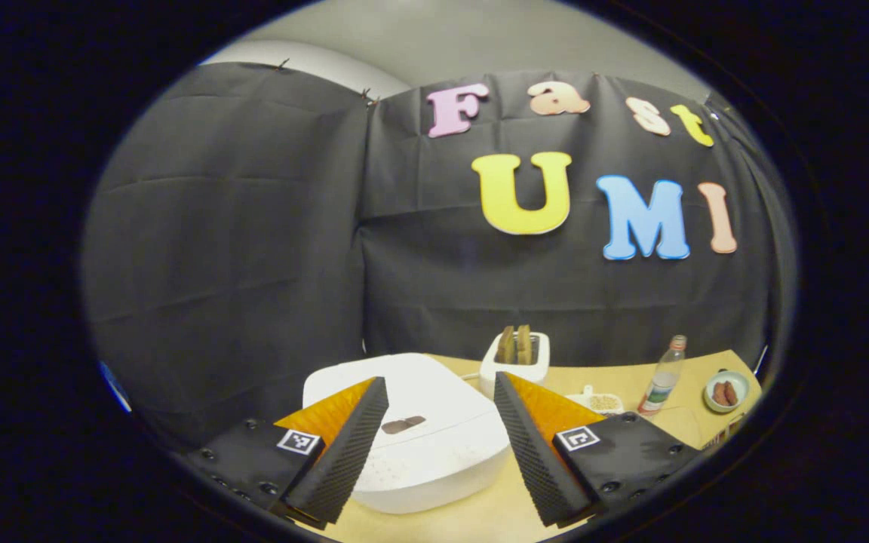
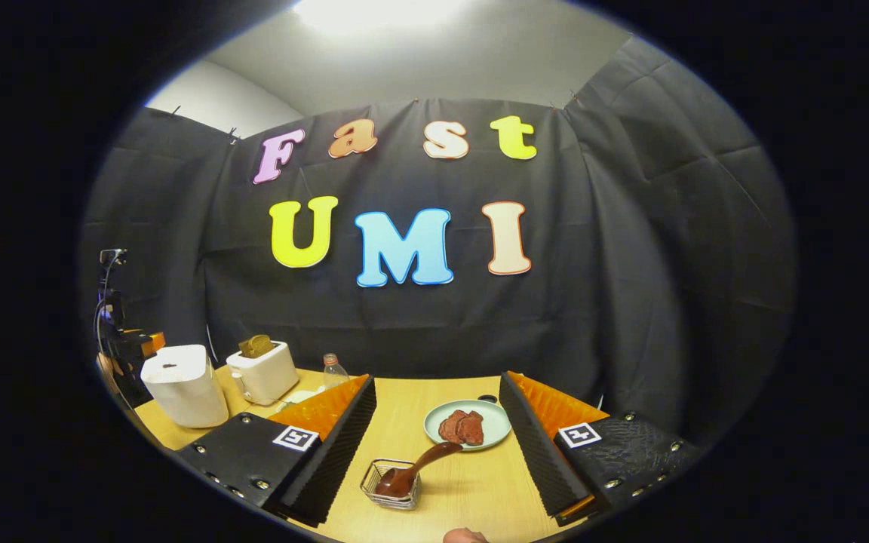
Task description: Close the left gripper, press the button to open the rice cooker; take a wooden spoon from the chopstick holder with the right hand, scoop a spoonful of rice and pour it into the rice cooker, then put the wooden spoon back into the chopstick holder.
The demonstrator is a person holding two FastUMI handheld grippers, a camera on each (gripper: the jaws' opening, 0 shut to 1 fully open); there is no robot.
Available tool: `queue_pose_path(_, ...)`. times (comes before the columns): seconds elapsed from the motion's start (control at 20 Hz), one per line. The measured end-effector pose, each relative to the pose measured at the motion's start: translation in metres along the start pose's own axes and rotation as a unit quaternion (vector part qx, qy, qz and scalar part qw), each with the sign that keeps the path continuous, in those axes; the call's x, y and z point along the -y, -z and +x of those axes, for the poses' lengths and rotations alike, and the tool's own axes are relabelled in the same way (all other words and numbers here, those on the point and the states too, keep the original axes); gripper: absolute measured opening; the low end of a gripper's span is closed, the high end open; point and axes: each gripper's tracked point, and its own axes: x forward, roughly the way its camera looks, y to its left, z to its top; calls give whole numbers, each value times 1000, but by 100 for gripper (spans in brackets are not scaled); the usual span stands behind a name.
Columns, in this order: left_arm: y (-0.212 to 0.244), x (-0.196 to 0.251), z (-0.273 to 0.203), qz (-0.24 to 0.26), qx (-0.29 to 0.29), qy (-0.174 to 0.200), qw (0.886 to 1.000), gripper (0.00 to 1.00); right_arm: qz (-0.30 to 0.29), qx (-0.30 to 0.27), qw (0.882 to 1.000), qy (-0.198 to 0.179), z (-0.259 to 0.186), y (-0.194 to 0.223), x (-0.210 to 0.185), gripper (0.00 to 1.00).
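In the left gripper view a white rice cooker with its lid down and a dark button on top lies just beyond my left gripper, which is open and hovers above it. A small bowl of rice stands to its right. In the right gripper view the rice cooker stands at the far left. A wire chopstick holder sits on the table with a dark wooden spoon leaning out of it, between the fingers of my right gripper, which is open and held above it.
A white toaster with bread slices stands behind the cooker, and a clear bottle and a plate of brown food lie to its right. In the right gripper view, the toaster, bottle and plate sit on the wooden table.
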Motion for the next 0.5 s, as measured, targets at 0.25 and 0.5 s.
queue_pose_path(0.25, -40, 9, -72, 22, 67, 46, 996, 98, -19, 21, 1000, -10, -18, -13, -40, 100)
queue_pose_path(0.5, -56, 21, -126, 17, 95, 84, 992, 94, -12, 46, 999, 1, -37, -17, -68, 100)
